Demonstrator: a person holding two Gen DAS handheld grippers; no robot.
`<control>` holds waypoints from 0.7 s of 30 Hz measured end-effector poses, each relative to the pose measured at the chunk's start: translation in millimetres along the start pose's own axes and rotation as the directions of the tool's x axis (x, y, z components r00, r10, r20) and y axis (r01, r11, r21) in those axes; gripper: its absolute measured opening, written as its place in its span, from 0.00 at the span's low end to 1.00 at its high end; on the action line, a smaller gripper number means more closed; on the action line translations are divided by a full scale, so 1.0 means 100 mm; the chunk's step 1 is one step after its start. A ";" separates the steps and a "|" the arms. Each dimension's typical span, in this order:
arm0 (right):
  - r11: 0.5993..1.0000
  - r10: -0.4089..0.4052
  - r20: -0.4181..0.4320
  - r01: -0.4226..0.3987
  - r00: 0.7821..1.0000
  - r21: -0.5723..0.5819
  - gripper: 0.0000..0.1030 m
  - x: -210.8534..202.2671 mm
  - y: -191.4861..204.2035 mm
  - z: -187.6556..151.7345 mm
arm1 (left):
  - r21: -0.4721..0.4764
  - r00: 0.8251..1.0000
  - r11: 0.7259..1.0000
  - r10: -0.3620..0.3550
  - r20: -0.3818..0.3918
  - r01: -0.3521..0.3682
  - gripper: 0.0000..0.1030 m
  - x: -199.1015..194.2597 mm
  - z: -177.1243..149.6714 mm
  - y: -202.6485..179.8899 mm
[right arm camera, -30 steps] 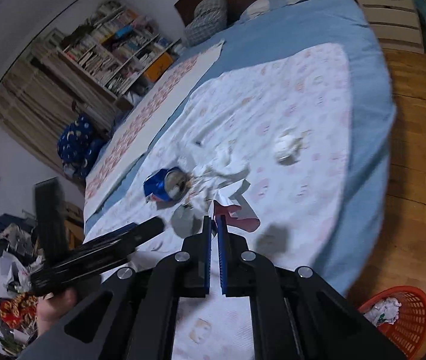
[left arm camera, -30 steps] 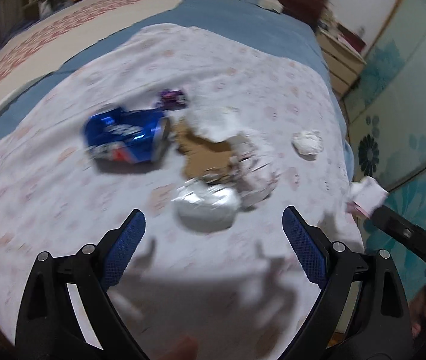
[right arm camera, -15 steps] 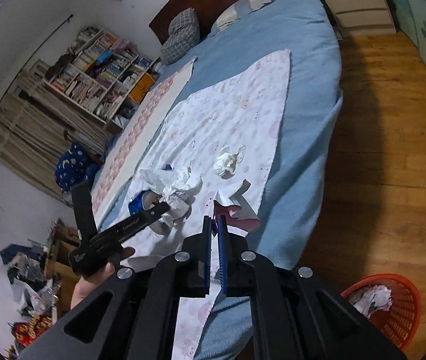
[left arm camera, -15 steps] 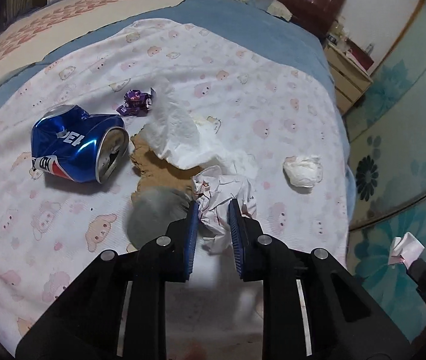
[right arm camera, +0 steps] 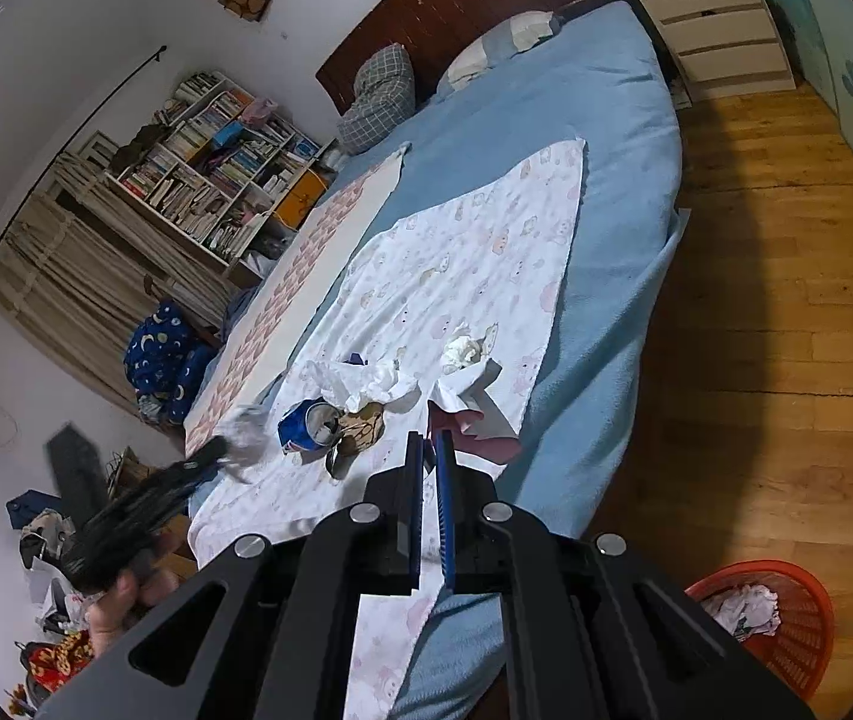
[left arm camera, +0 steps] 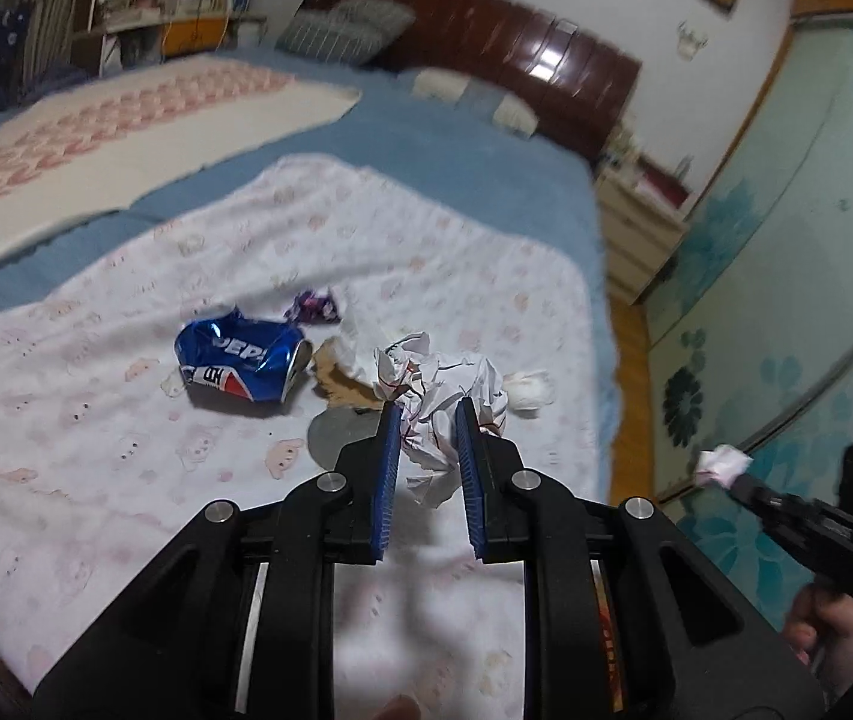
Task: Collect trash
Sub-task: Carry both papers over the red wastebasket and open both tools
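My left gripper (left arm camera: 428, 414) is shut on a crumpled white paper ball (left arm camera: 444, 384) with red marks, held up off the white printed sheet (left arm camera: 126, 450). On the sheet lie a crushed blue Pepsi can (left arm camera: 240, 363), a purple wrapper (left arm camera: 312, 307), a white tissue (left arm camera: 360, 342), a brown card scrap (left arm camera: 336, 381) and a small tissue wad (left arm camera: 528, 390). My right gripper (right arm camera: 429, 441) is shut on a white and pink paper scrap (right arm camera: 468, 414) near the bed's edge. It shows in the left wrist view as the right gripper (left arm camera: 726, 468) beside the bed.
A red basket (right arm camera: 786, 618) with paper in it stands on the wooden floor (right arm camera: 786, 300) at lower right. The blue bed (right arm camera: 606, 120) runs back to a dark headboard and a white nightstand (right arm camera: 720, 42). A bookshelf (right arm camera: 216, 168) fills the far left.
My left gripper went from wide open to shut on the crumpled paper ball and lifted it off the sheet. My right gripper swung toward the bed's edge with its scrap.
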State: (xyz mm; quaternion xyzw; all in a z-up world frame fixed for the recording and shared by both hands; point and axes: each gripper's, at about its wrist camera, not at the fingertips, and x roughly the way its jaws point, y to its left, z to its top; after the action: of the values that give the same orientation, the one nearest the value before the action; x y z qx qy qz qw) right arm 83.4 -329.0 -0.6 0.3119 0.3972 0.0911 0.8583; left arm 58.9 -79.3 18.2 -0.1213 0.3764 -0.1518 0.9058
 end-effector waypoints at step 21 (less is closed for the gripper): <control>0.953 -0.303 -0.018 0.303 0.953 -0.001 0.06 -1.55 -0.96 -0.83 | 0.344 0.914 0.886 -0.180 -0.363 0.311 0.18 0.70 -1.56 -2.13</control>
State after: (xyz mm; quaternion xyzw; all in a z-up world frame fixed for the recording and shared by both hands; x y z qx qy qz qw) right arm -90.2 -429.1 -3.0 0.2473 0.4481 -0.0392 0.8582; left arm -45.4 -318.5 -62.9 0.0427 0.4616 -0.3572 0.8108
